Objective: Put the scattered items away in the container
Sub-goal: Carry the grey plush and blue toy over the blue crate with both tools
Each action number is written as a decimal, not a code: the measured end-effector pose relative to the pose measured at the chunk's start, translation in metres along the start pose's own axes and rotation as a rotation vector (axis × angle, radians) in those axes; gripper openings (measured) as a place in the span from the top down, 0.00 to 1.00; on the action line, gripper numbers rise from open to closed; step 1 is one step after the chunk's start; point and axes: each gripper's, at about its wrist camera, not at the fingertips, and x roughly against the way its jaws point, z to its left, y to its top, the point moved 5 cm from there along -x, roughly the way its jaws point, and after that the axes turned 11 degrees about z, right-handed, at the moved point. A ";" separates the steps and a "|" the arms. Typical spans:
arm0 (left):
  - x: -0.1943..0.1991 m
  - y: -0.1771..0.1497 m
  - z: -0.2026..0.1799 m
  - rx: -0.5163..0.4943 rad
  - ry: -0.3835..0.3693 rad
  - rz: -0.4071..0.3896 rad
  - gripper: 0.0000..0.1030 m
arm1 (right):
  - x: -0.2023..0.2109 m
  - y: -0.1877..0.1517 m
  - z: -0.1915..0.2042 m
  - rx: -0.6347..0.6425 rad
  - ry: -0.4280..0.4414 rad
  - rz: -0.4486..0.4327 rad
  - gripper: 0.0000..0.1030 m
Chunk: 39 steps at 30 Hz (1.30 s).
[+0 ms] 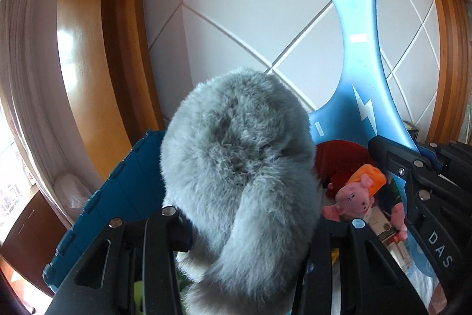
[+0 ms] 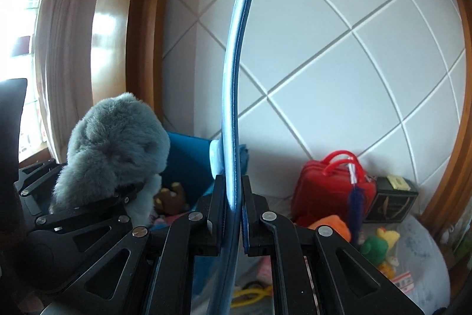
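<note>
White tiled wall (image 2: pixel 339 73) behind the blue bin (image 1: pixel 118 191); left tongs (image 1: pixel 259 222) clamp grey plush (image 1: pixel 236 155), right tongs (image 2: pixel 233 214) clamp blue paddle (image 2: pixel 236 64) above it.

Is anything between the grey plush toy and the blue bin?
Nothing visible blocks it: the fluffy grey plush toy, held in the left gripper, hangs directly over the blue plastic bin, whose opening below is mostly hidden.

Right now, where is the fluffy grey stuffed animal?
The fluffy grey stuffed animal is clamped in the left tool, held above the blue plastic bin. The long blue plastic paddle stands to its right.
</note>
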 end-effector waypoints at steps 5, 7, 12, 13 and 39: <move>-0.056 -0.014 0.086 -0.013 0.002 0.156 0.61 | -0.057 0.020 0.087 -0.011 0.020 0.114 0.91; -0.079 -0.021 0.112 -0.010 0.011 0.209 0.61 | -0.080 0.021 0.111 0.000 -0.010 0.160 0.91; -0.128 -0.039 0.138 -0.035 0.009 0.327 0.61 | -0.144 0.010 0.146 -0.003 -0.064 0.296 0.91; -0.137 -0.042 0.139 -0.034 -0.009 0.345 0.61 | -0.155 0.006 0.150 -0.007 -0.071 0.322 0.91; -0.246 -0.071 0.108 -0.130 -0.112 0.506 0.30 | -0.266 -0.041 0.099 -0.127 -0.292 0.536 0.89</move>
